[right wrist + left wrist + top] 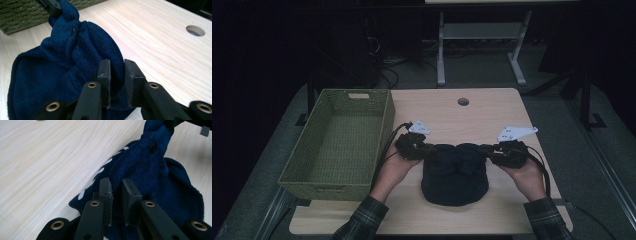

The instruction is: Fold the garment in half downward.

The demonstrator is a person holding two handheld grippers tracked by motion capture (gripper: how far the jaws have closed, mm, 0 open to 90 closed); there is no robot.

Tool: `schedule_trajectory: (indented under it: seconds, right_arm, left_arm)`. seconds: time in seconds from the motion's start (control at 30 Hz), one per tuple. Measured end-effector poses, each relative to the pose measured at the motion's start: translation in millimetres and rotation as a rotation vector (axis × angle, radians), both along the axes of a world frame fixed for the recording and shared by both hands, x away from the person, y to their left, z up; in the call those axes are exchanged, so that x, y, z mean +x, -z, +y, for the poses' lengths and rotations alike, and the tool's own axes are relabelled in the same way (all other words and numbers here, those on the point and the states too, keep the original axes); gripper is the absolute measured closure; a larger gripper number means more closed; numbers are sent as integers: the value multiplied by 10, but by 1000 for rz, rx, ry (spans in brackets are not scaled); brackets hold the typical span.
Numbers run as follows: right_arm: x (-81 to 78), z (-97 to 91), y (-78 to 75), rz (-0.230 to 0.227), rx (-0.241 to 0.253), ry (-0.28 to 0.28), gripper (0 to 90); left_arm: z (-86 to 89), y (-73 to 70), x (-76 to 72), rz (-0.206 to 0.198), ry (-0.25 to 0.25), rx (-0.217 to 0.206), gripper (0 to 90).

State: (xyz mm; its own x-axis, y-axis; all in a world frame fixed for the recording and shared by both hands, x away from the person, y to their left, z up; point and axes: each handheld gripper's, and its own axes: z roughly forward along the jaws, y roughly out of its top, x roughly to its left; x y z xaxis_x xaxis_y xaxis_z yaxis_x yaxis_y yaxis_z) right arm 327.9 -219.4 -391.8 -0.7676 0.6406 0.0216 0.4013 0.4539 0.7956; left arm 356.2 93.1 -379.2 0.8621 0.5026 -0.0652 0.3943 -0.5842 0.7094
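The left tongs (116, 187) stand with their jaws only a narrow gap apart, and a fold of the dark blue knit garment (150, 182) runs between the pads; whether the pads truly press it or merely flank it cannot be told for sure, though the cloth rises taut from them. The right tongs (117, 68) look much the same: a slim gap, a ridge of the same garment (75, 57) caught in it. In the high view the left tongs (428, 148) and right tongs (488, 148) sit at the 2 upper corners of the garment (455, 175), which lies bunched on the counter (492, 107) between the person's hands, near the front edge.

The likely risk is a thin grip. With so little knit between each pair of pads, 1 corner could slide free on a lift and leave the garment hanging lopsided from the other side. The loose knit may also stretch or snag. The green woven basket (319, 172) stands just beside the left hand (392, 167), so a swing that way could bump its wall.
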Motion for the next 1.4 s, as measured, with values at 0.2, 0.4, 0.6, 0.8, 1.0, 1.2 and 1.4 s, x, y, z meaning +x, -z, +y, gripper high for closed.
schedule_trajectory:
  seconds: [0.2, 0.4, 0.6, 0.8, 1.0, 1.2, 1.4]
  right_arm:
    - [-102, 2, 91, 22, -5, -22, 742]
    - [-211, 10, 179, 52, -12, -40, 727]
    - [-302, 23, 232, 68, -14, -58, 714]
    - [-388, 37, 304, 88, -19, -69, 691]
    - [-466, 29, 398, 115, -15, -87, 665]
    - [-560, 15, 449, 129, -10, -93, 647]
    - [-618, 8, 468, 124, -25, -99, 601]
  left_arm:
    - [5, 62, -91, 15, 18, 18, 784]
    - [20, 110, -180, 39, 33, 21, 777]
    - [49, 172, -273, 60, 49, 28, 773]
    - [81, 240, -345, 86, 53, 23, 767]
    - [91, 292, -423, 113, 62, 16, 758]
    - [87, 306, -494, 119, 69, 24, 740]
    - [89, 278, -530, 126, 62, 3, 671]
